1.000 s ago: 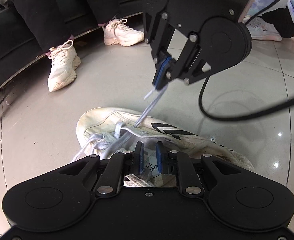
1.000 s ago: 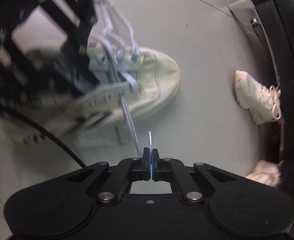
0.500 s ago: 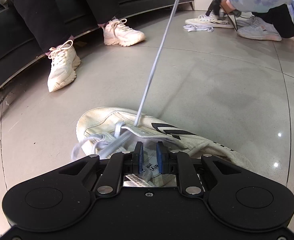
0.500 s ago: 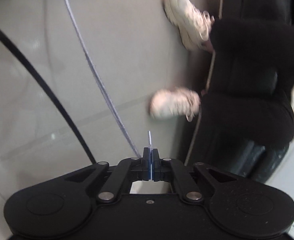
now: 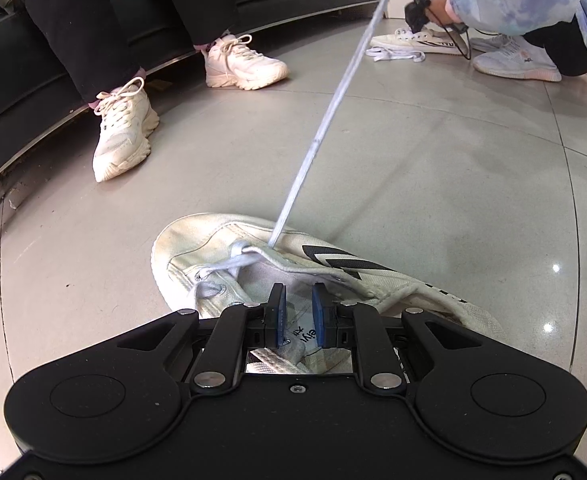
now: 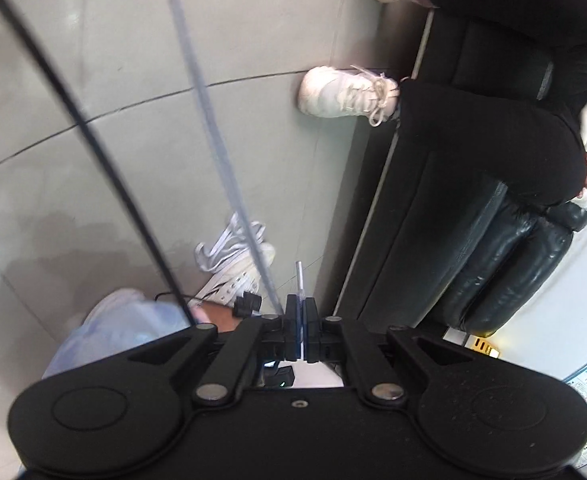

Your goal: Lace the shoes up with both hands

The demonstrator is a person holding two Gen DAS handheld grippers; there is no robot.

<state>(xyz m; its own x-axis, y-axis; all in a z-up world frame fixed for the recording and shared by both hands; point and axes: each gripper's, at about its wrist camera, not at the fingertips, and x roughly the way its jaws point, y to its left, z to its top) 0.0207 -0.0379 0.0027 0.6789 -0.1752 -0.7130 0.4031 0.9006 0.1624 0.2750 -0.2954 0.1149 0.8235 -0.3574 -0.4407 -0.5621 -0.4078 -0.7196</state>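
Observation:
A worn white canvas shoe point(image 5: 221, 240) with black stripes lies on the grey floor in the left wrist view. A pale lace point(image 5: 325, 128) runs taut from an eyelet on its right side up and out of the top of the frame. My left gripper point(image 5: 298, 316) hovers over the shoe's tongue, its jaws a little apart with nothing between them. My right gripper point(image 6: 300, 320) is shut on the lace tip point(image 6: 299, 280), high above the floor. The lace point(image 6: 213, 140) trails up and away in that view.
A seated person's cream sneakers point(image 5: 123, 132) rest by a dark bench point(image 5: 33, 60) at the back left. Another person point(image 5: 533, 4) crouches at the back right with a second white shoe point(image 5: 417, 38) and loose laces. A black cable point(image 6: 77, 120) crosses the right wrist view.
My right gripper has pulled the lace up and away from the shoe, drawing it taut through the eyelet. The slack loop beside the shoe has shortened. My left gripper has stayed put.

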